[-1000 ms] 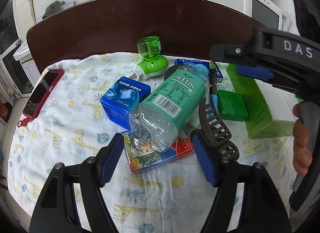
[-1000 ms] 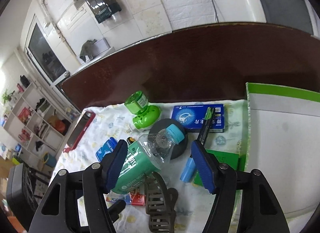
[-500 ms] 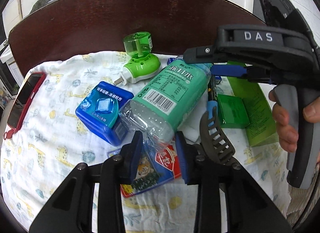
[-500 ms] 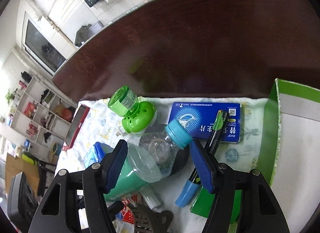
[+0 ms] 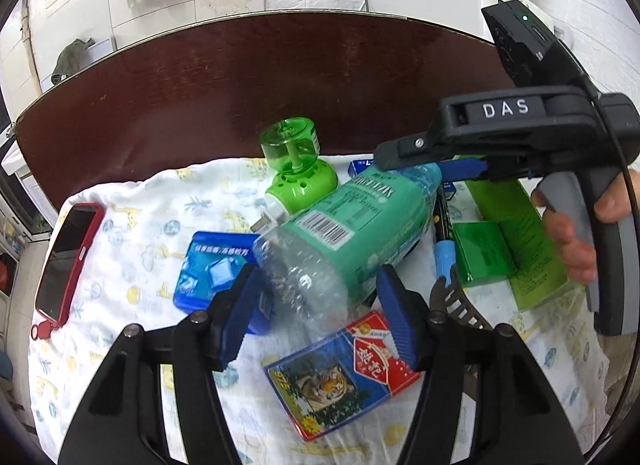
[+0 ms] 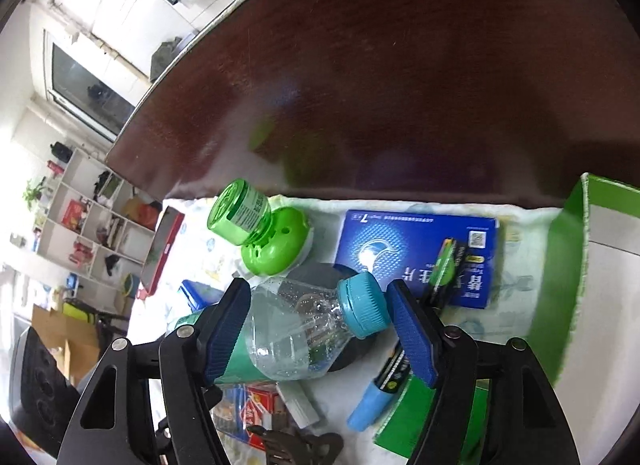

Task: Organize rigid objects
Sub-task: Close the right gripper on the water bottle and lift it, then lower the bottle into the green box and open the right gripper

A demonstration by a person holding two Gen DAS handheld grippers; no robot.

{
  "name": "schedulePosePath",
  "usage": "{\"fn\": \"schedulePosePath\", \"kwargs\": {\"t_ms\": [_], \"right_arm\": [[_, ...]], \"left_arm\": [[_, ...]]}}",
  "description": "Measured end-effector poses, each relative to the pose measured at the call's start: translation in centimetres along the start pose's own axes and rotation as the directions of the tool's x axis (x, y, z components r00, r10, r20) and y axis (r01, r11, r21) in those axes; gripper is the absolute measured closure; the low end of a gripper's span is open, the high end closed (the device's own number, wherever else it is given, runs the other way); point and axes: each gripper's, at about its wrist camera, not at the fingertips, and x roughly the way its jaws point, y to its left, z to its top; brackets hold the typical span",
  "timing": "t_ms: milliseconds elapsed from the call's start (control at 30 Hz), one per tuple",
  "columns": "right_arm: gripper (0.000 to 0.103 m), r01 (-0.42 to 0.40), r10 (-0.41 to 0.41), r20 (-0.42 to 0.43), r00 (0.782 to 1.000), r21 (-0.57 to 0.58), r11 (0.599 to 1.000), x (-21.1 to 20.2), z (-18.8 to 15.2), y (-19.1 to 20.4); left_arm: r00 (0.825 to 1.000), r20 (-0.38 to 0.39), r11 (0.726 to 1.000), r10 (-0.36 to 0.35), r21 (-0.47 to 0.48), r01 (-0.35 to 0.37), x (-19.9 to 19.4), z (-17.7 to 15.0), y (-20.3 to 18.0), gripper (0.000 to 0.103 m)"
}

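A clear plastic bottle (image 5: 344,233) with a green label and a blue cap (image 6: 362,305) lies tilted over a pile of small items. My left gripper (image 5: 318,313) has its blue pads on both sides of the bottle's clear base and grips it. My right gripper (image 6: 320,329) is open, its pads either side of the bottle's neck and cap with gaps showing. A tiger-print card box (image 5: 340,373) lies under the base.
On the printed cloth (image 5: 160,201) lie a green plug-in vaporiser (image 5: 296,169), a blue mint box (image 5: 212,269), a red phone (image 5: 68,261), a black hair claw (image 5: 456,301), a blue-capped marker (image 6: 384,385), a blue medicine box (image 6: 416,253) and green boxes (image 5: 516,233). Dark table beyond.
My left gripper first narrowed near the bottle's base, then took the base between its pads and lifted it. My right gripper moved forward and down around the bottle's neck.
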Motion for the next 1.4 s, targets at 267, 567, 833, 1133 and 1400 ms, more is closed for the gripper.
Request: {"fn": "schedulePosePath", "kwargs": {"t_ms": [267,567,833,1133,1400], "right_arm": [[0.031,0.009,-0.01,0.029,1.0,0.019,1.0,-1.1,-1.4,0.5],[0.031,0.044,-0.049,0.205,0.977,0.032,0.999,-9.2,-3.1,0.4],[0.03,0.178,-0.237,0.351,0.906,0.193,0.965,-20.0,-5.8,-7.4],[0.029,0.29,-0.422,0.31,0.852,0.391,0.873,-23.9,-7.5,-17.7],[0.029,0.372,-0.475,0.279,0.835,0.351,0.859,-21.5,-6.1,-18.8]], "left_arm": [[1.0,0.002,1.0,0.006,0.011,-0.006,-0.2,0.4,-0.1,0.054],[0.993,0.113,0.992,-0.038,0.126,0.023,-3.5,3.8,-4.9,0.054],[0.968,0.127,0.937,-0.214,0.306,0.167,-2.7,7.3,-16.6,0.054],[0.959,-0.015,0.876,-0.282,0.403,0.264,4.5,9.4,-27.9,0.054],[0.963,-0.049,0.822,-0.264,0.511,0.251,6.8,9.2,-32.5,0.056]]}}
